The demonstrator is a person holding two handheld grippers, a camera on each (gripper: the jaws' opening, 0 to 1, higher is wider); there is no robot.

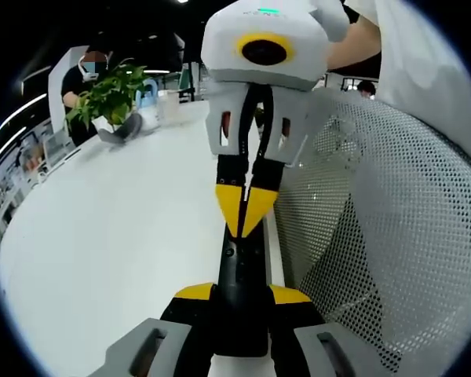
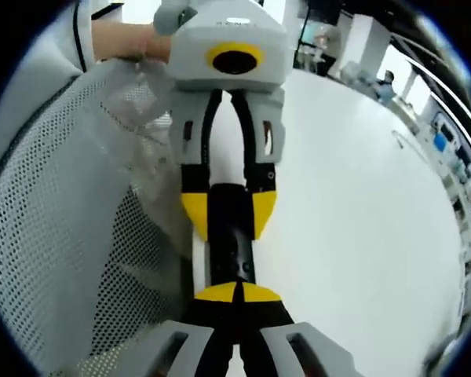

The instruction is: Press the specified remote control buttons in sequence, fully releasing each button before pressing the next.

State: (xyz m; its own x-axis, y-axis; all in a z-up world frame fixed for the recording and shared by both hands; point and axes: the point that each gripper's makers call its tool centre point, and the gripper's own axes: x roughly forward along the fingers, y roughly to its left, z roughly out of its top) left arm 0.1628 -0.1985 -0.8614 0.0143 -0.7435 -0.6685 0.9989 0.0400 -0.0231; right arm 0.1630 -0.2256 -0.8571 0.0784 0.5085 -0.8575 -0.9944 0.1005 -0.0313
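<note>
Left gripper view looks along a black remote control (image 1: pixel 240 290) clamped between the yellow-tipped jaws of the left gripper (image 1: pixel 241 302), above the near edge of a white desk (image 1: pixel 118 236). The right gripper (image 1: pixel 246 210) comes in from above with its jaws pressed together, the tips touching the remote's upper end. A potted plant (image 1: pixel 110 98) stands at the desk's far edge, and a white mesh sleeve (image 1: pixel 392 236) hangs just beside the remote. Right gripper view shows the same meeting from the other side: the right gripper (image 2: pixel 237 294) with its tips closed on the remote (image 2: pixel 229 251), and the left gripper (image 2: pixel 229 216) gripping its far end.
</note>
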